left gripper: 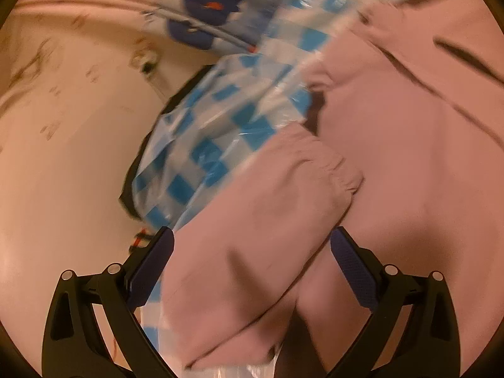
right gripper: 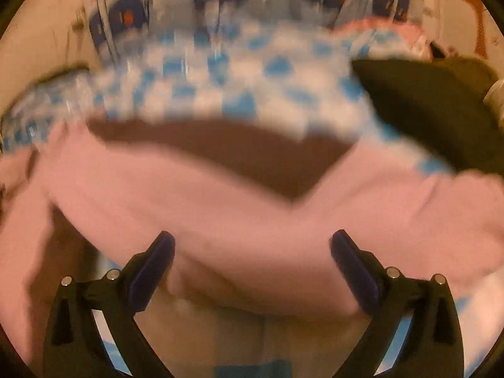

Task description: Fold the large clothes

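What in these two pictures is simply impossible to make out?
- Left wrist view: the pink fabric garment runs off the right edge; its full shape is cut off.
- Right wrist view: motion blur smears the blue-and-white checkered cover.
- Right wrist view: the dark olive cloth is too blurred to identify.

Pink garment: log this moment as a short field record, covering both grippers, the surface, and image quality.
garment: pink garment, cuffed sleeve lying across it
surface: blue-and-white checked sheet
left gripper: open, fabric between the fingers, not clamped
right gripper: open over a pink fold
other: dark green cloth at right
image quality: motion blur, heavier in right wrist view
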{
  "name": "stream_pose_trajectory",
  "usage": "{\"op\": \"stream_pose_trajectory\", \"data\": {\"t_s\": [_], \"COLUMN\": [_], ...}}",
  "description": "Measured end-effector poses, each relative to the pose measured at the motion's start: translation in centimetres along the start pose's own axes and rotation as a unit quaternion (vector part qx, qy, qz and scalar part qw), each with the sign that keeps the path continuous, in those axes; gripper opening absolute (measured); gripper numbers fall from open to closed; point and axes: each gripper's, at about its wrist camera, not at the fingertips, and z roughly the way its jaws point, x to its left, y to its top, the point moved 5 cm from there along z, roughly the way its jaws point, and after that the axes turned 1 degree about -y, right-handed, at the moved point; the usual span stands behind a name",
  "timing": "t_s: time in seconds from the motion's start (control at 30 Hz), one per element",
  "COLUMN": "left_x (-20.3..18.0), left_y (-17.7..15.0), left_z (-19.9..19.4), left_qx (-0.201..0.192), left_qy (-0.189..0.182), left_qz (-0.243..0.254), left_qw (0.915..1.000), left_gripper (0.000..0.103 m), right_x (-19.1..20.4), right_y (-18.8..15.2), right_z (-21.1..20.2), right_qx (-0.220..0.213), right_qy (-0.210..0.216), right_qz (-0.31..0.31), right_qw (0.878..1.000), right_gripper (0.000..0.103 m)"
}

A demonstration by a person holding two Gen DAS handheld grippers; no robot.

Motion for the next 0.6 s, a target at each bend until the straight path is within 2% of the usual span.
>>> {"op": "stream_pose_trajectory", "data": {"t_s": [0.07,0.13,0.23,0.3,0.33,0.37,0.43,0.5,0.6], "left_x": [-0.4,-0.2,0.2,0.8,1.0,1.7,2.8,4.7,8.8], "left_y": [0.4,0.6,0.3,0.2,0.0,-0.1,-0.5,-0.9,-2.1], "left_z": [1.5,3.1,5.8,6.4,6.8,6.9,6.9,6.8,6.2], "left_qx": [0.008,0.020,0.042,0.043,0.044,0.046,0.049,0.047,0.039], "left_qy": [-0.008,-0.029,-0.096,-0.100,-0.108,-0.137,-0.143,-0.124,-0.111], "left_qz": [0.006,-0.014,-0.055,-0.068,-0.080,-0.106,-0.139,-0.168,-0.236], "left_qw": [0.9999,0.9993,0.9930,0.9917,0.9899,0.9839,0.9787,0.9769,0.9647], "left_gripper": [0.096,0.096,0.096,0.096,0.077,0.063,0.033,0.019,0.015], "right_x": [-0.6,-0.8,-0.6,-0.4,-0.4,-0.4,-0.4,-0.4,-0.5], "right_y": [0.1,0.1,-0.1,-0.6,-0.6,-0.5,-0.5,-0.5,-0.5], "right_z": [0.3,0.3,0.2,-0.2,-0.1,-0.1,0.0,0.0,-0.3], "right_qx": [-0.002,-0.005,-0.004,-0.005,-0.006,-0.006,-0.006,-0.006,-0.009], "right_qy": [0.014,0.023,0.018,0.017,0.018,0.018,0.016,0.017,0.021], "right_qz": [0.014,0.023,0.018,0.016,0.016,0.016,0.015,0.016,0.018], "right_qw": [1.000,0.999,1.000,1.000,1.000,1.000,1.000,1.000,1.000], "right_gripper": [0.096,0.096,0.096,0.096,0.096,0.096,0.096,0.096,0.096]}}
